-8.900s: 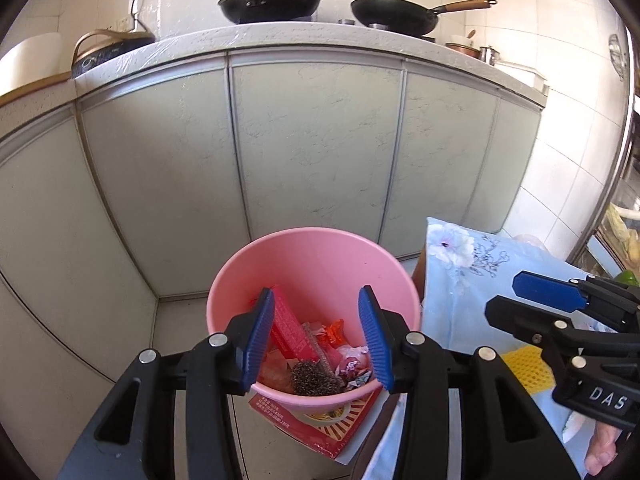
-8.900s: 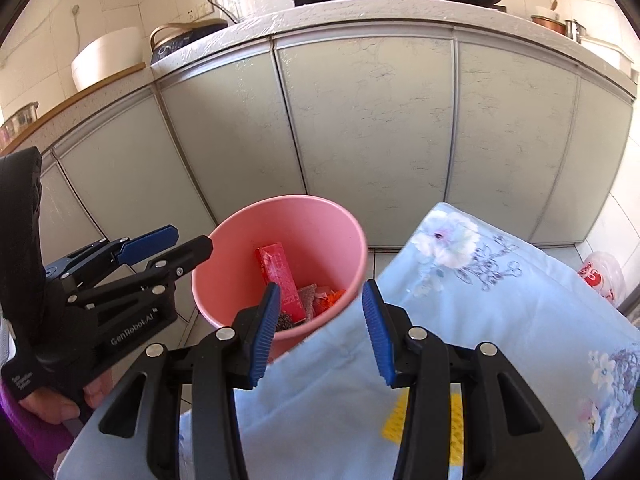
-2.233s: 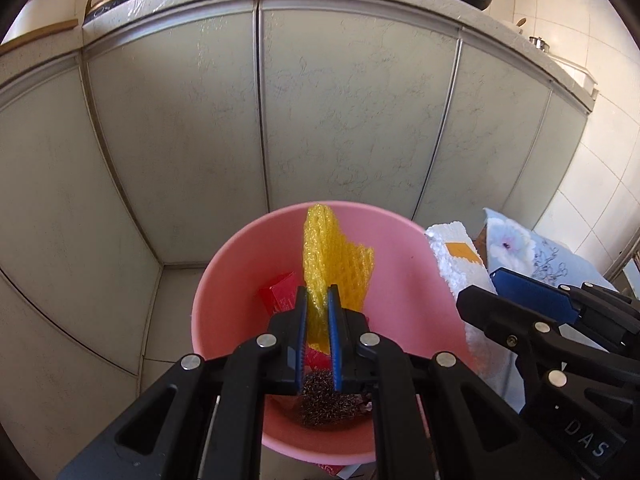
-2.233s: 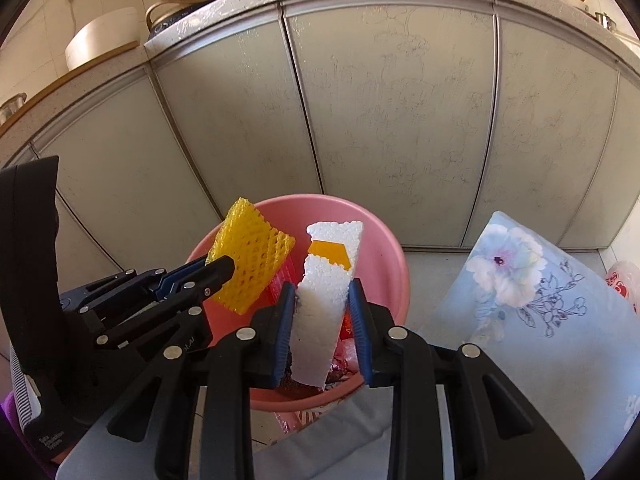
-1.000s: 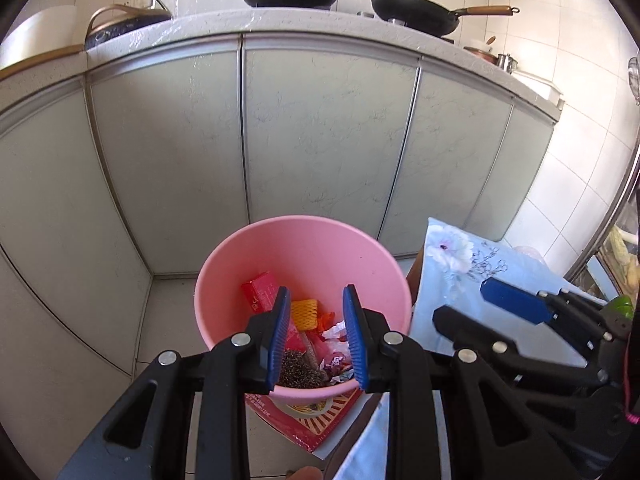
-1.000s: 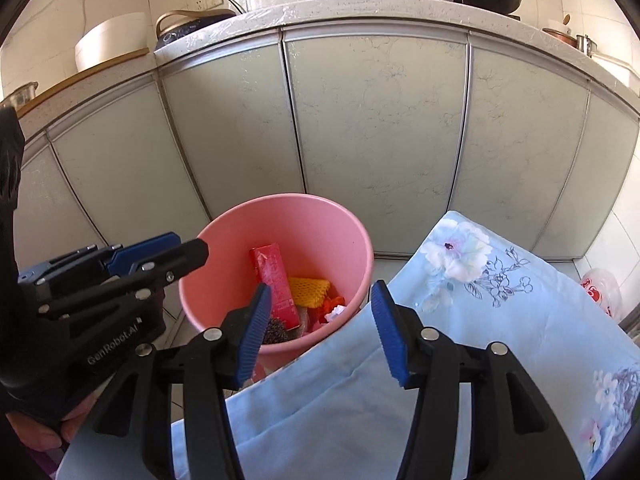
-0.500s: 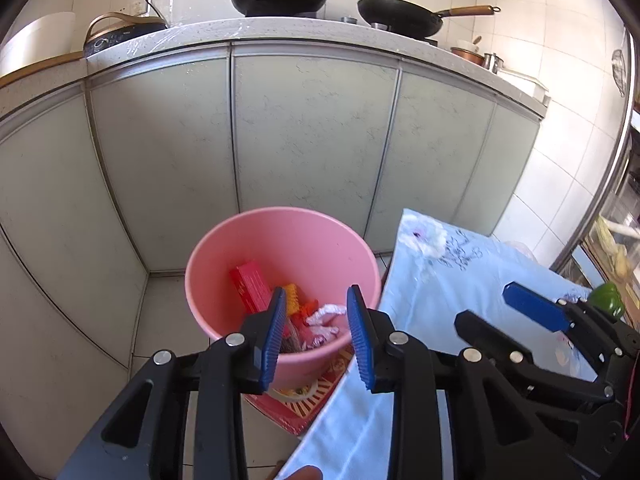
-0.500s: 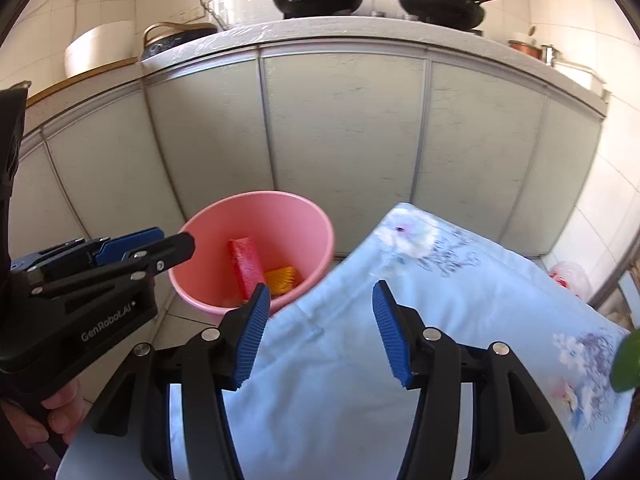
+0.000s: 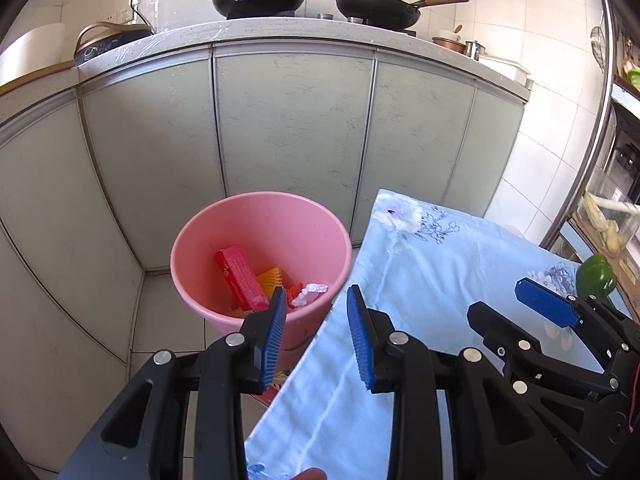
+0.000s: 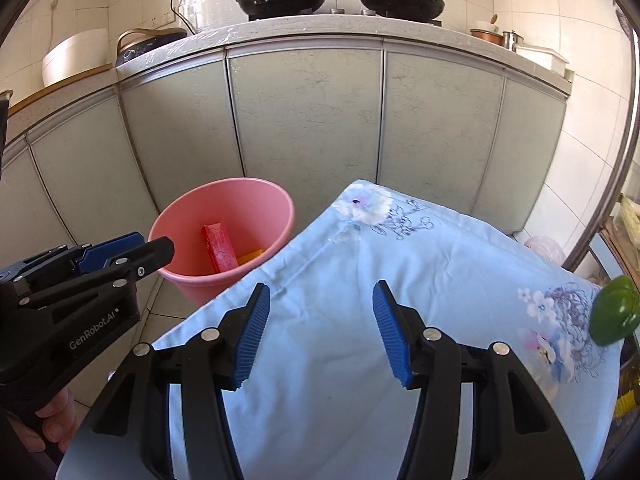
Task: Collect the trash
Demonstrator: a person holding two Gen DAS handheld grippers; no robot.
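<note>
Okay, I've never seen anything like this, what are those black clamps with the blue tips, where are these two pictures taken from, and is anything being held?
Those are two hand-held grippers, one in each of a person's hands, with no robot arm. Each carries a camera looking forward along its two fingers, so each picture comes from one gripper.

In the left one's view, the left gripper has just been opening and has nothing between its jaws. In the right one's view, the right gripper is open and empty too.

Below are a table under a light blue flowered cloth, a green pepper at its edge, and on the floor a pink bucket holding a red box, yellow foam net and wrappers.
</note>
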